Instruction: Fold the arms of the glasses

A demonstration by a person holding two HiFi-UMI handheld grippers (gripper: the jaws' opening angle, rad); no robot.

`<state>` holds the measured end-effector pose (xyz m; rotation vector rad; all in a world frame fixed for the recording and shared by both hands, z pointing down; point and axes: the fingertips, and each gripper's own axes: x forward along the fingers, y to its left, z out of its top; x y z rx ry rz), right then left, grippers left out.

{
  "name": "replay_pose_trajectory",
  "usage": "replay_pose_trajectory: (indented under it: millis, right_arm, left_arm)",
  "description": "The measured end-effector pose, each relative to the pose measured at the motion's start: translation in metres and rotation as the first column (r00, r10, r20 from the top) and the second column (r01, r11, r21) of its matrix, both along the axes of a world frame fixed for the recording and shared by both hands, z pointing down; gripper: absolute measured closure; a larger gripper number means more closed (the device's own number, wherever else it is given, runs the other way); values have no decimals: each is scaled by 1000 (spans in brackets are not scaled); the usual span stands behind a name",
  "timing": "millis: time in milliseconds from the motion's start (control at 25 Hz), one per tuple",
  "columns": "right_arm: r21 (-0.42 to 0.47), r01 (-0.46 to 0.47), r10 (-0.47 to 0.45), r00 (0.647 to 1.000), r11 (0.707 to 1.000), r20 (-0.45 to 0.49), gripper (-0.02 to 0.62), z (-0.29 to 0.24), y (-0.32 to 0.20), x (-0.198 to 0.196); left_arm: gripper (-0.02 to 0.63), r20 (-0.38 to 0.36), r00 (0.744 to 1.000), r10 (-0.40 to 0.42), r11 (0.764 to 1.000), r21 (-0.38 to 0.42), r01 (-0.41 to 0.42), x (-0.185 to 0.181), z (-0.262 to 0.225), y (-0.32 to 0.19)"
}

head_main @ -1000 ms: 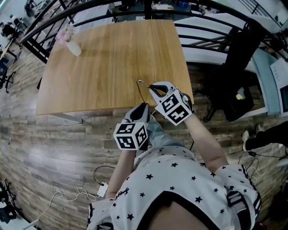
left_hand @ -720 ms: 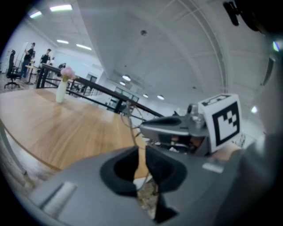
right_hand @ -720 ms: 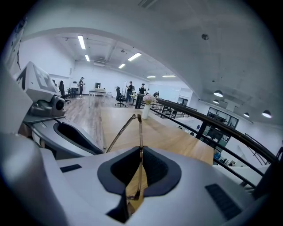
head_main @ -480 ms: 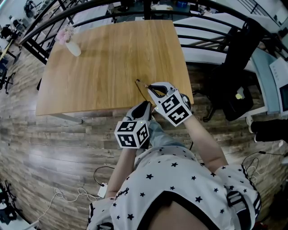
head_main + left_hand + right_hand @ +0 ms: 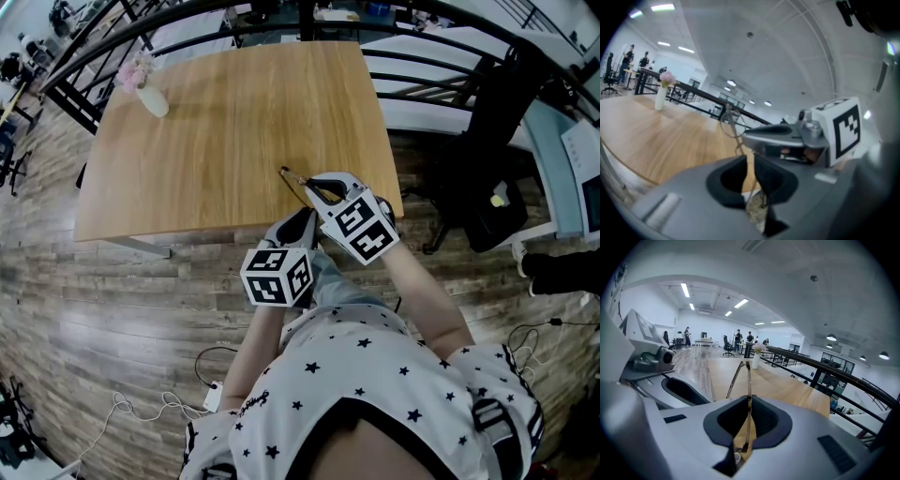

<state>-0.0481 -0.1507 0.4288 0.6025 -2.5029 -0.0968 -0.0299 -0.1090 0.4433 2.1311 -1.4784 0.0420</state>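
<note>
Hand-held gripper (image 5: 314, 185), glasses (image 5: 292, 178) near table (image 5: 234, 112) edge

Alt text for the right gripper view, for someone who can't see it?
The right gripper is closed on the thin metal glasses, whose frame rises from between its jaws. Beyond lies the wooden table with a flower vase at its far end; the left gripper sits at the left edge.

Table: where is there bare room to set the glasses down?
Nearly the whole wooden table is bare: the wide middle and the near-left stretch, up to the vase at the far-left corner. It is crowded only at the near-right edge, where the left gripper and right gripper both hold the glasses.
</note>
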Motion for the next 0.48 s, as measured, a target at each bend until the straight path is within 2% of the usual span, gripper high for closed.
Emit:
replay_pose_trajectory:
  millis: [480]
  right_arm:
    - [-19,13,-12,1000,1000,9,574,0,3,-5]
  left_arm:
    - [569,3,1000,9,1000,-4,-9,-2,2,-5]
